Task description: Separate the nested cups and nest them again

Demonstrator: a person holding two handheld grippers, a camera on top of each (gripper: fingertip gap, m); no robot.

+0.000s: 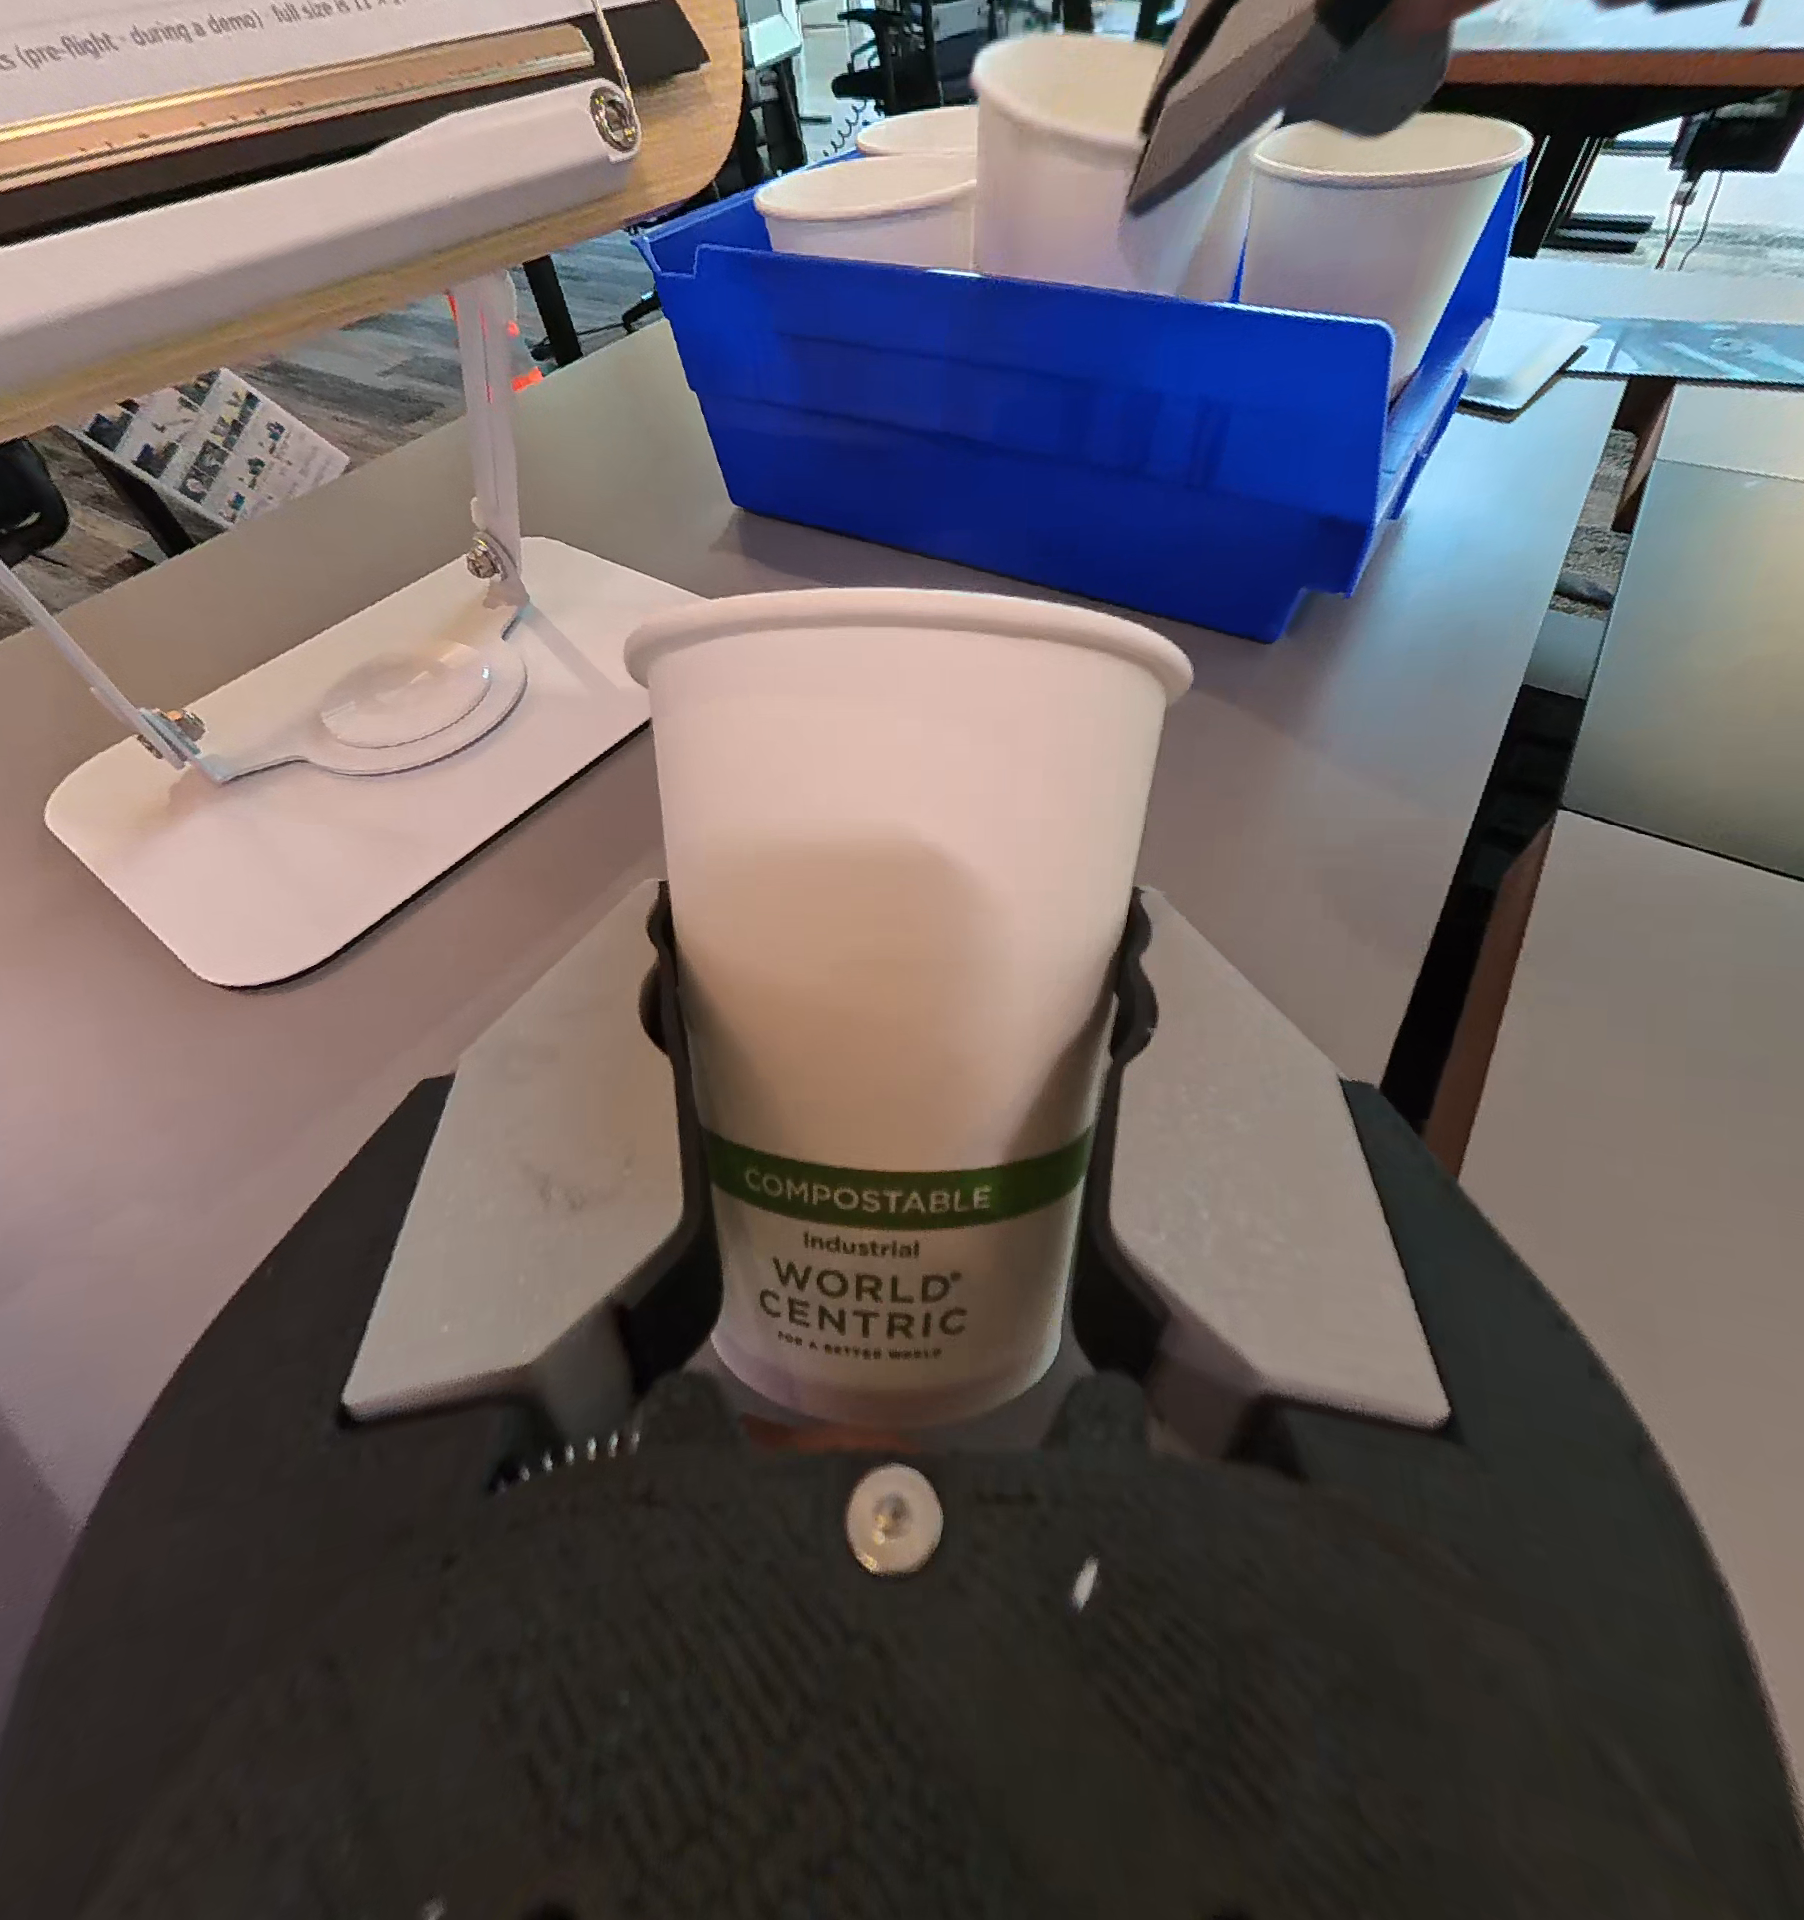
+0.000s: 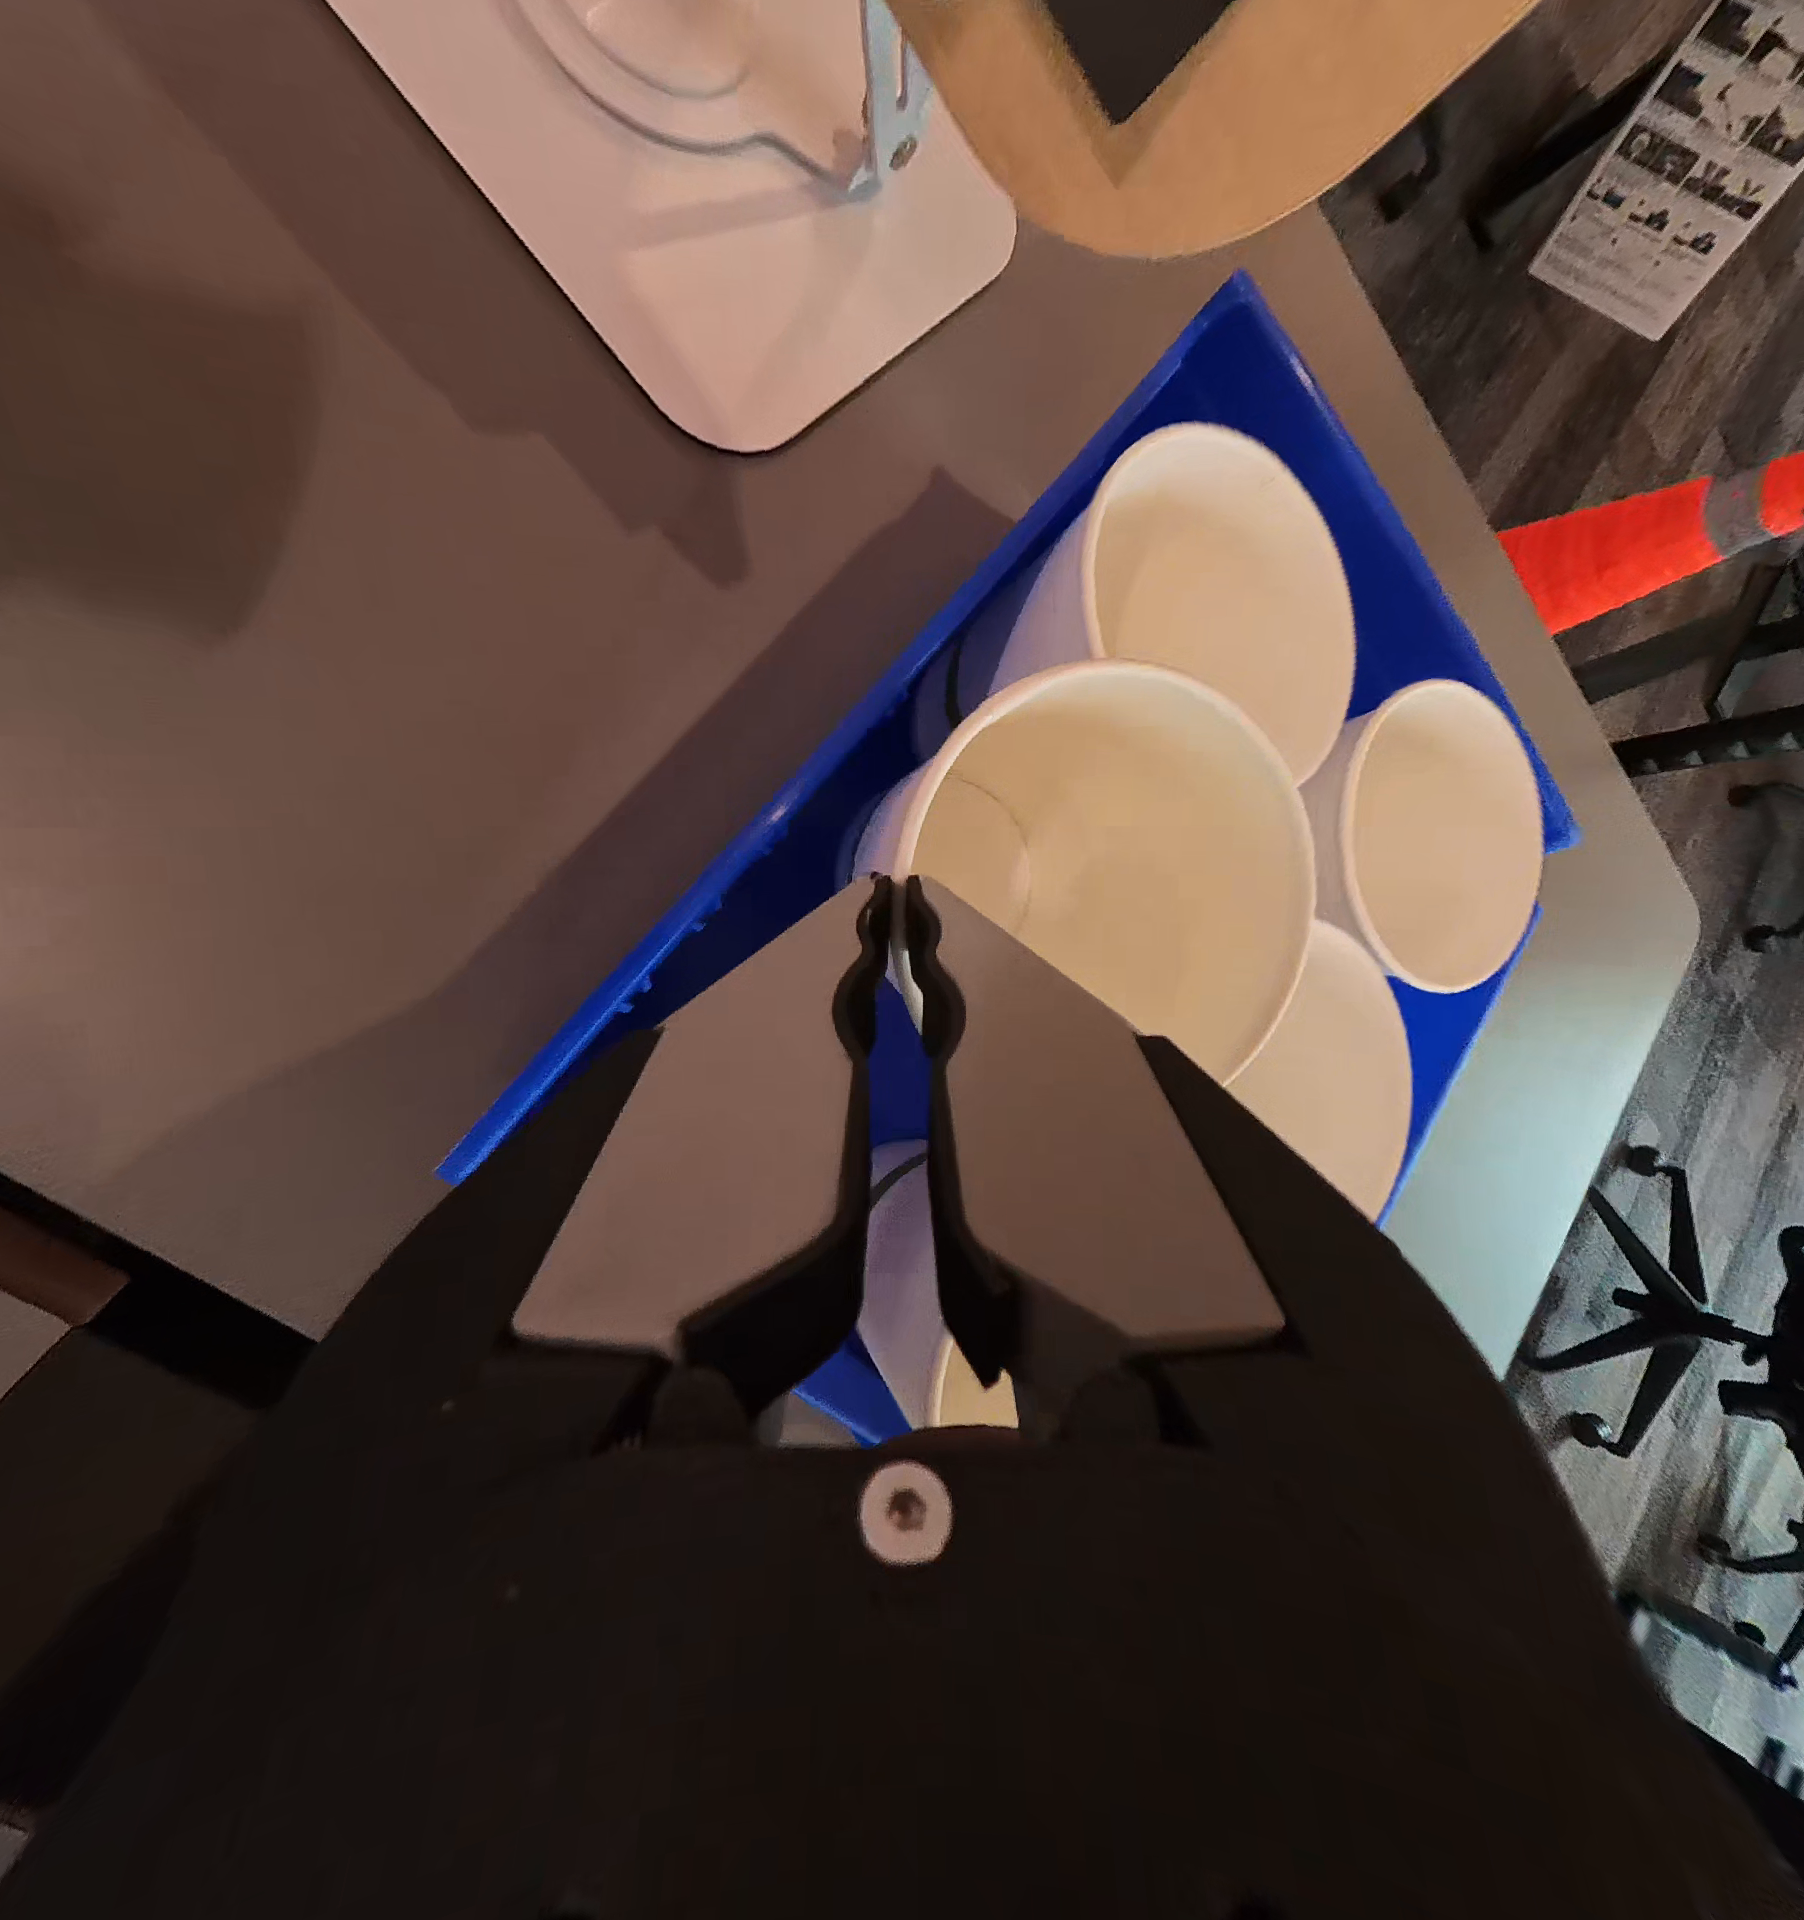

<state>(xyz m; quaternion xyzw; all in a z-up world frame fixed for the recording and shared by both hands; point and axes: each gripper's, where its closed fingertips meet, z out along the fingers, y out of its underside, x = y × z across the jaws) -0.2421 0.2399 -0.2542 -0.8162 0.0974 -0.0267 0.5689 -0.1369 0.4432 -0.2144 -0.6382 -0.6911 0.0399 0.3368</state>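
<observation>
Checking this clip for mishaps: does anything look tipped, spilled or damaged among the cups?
No spill or damage shows. One cup in the blue bin rides higher than its neighbours because the right gripper pinches its rim. The left gripper holds another cup upright.

**Around the Counter**

A grey counter [image 1: 1293,831] carries a white stand base [image 1: 285,831] with slim metal struts, beneath a tilted wood-edged board [image 1: 669,145] bearing a printed sheet. Past the counter's edge: wood-plank flooring [image 2: 1563,343], a printed poster [image 2: 1698,166], an orange-and-grey cone [image 2: 1656,540], and black office chairs [image 2: 1750,1351].
</observation>
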